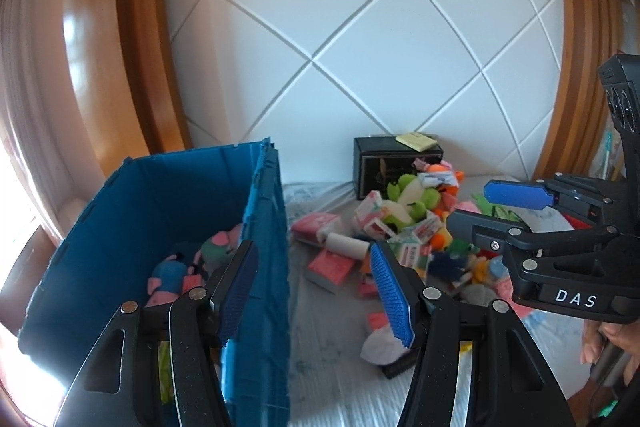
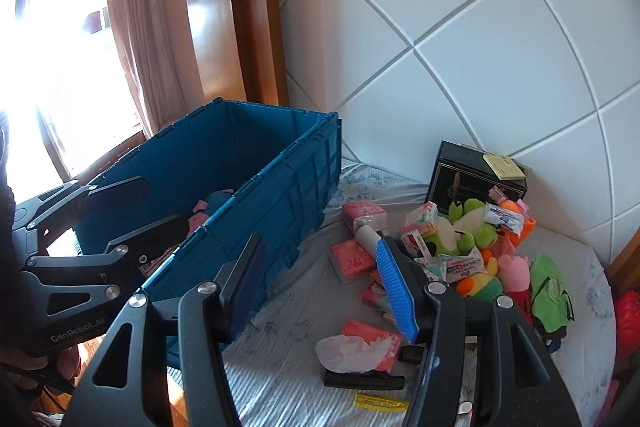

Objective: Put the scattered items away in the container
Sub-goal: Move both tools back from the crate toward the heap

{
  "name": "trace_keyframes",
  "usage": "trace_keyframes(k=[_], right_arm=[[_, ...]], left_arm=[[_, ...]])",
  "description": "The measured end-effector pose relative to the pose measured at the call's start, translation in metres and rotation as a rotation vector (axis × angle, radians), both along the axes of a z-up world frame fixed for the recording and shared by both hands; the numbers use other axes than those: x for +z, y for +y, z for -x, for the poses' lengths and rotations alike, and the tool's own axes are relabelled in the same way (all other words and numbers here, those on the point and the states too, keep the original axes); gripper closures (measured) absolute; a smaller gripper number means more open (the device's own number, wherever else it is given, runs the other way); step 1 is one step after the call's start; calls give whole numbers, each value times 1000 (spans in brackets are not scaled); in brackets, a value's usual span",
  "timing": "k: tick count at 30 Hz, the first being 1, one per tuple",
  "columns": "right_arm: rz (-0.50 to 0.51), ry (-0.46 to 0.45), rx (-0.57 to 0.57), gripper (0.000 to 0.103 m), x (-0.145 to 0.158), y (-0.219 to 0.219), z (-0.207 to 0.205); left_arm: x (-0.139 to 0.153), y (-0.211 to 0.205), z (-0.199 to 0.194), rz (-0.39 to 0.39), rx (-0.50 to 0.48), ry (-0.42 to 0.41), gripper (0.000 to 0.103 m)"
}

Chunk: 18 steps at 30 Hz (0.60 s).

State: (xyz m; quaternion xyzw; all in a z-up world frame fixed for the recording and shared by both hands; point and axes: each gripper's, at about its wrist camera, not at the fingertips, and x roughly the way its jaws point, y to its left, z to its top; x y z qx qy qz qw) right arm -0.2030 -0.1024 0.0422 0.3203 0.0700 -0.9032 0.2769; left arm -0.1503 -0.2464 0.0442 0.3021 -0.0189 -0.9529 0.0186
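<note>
"das" on right claw (image 1: 486, 205) body; "genrobot.ai" on left claw (image 2: 158, 205) body; packet print unreadable.

- Your way into the blue crate (image 2: 256, 163) is open from above; its tall near wall (image 1: 268, 267) blocks sideways entry.
- The toy pile (image 2: 472, 247) crowds the bedsheet (image 2: 288, 359) rightward.

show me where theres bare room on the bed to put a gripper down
Bare sheet lies between the blue crate and the crumpled white tissue. The toy and packet pile by the black box is crowded.
</note>
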Motion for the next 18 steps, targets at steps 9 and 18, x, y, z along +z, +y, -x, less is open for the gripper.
trace_keyframes(k=[9, 18], right_arm=[[10, -19, -169, 26, -1, 117, -8], [19, -45, -282, 0, -12, 211, -22]], left_arm=[[-4, 98, 6, -9, -95, -18, 30], [-13, 170, 8, -42, -71, -37, 20]])
